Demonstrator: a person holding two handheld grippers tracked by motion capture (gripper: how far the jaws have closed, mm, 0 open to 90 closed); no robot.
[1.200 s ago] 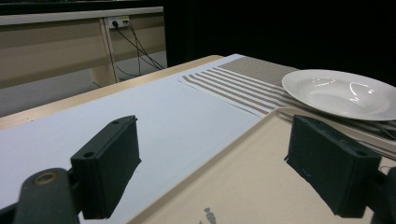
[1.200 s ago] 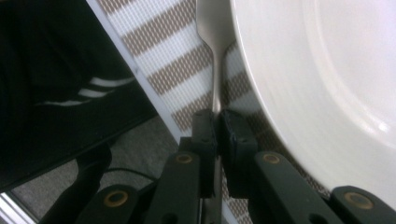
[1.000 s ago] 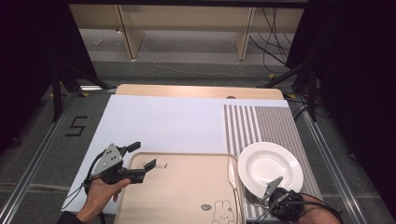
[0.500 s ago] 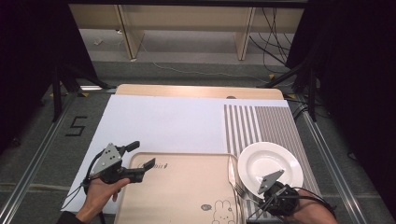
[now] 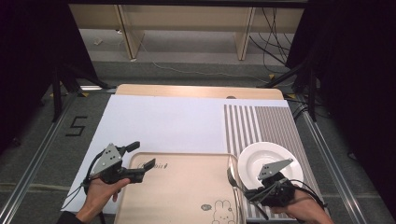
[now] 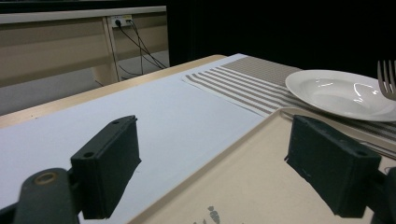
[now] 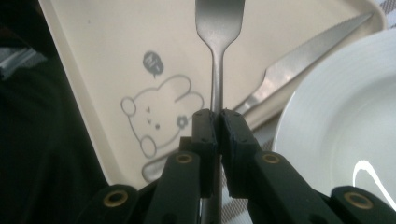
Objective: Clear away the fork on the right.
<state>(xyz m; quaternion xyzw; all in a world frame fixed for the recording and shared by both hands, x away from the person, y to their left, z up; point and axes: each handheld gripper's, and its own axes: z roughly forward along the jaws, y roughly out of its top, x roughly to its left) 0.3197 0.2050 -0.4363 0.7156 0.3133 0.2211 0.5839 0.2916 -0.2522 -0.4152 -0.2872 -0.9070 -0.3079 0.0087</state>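
A metal fork (image 7: 218, 28) is held by its handle in my right gripper (image 7: 215, 122), whose jaws are shut on it. It hangs over the right side of a beige tray (image 5: 182, 186) printed with a rabbit; in the high view the fork's head (image 5: 231, 175) is at the tray's right rim. My right gripper (image 5: 251, 193) is at the front right, beside a white plate (image 5: 266, 158). A knife (image 7: 303, 60) lies along the tray's edge next to the plate (image 7: 345, 121). My left gripper (image 5: 141, 155) is open over the tray's far left corner, and its jaws straddle the tray's rim (image 6: 280, 112).
The tray lies on a white mat (image 5: 163, 121). The plate rests on a striped placemat (image 5: 261, 121) at the right. The table's wooden far edge (image 5: 196, 91) borders a floor with cables and bench legs.
My right gripper has swung left from the plate's front edge toward the tray, carrying the fork with it. My left gripper has stayed put and open.
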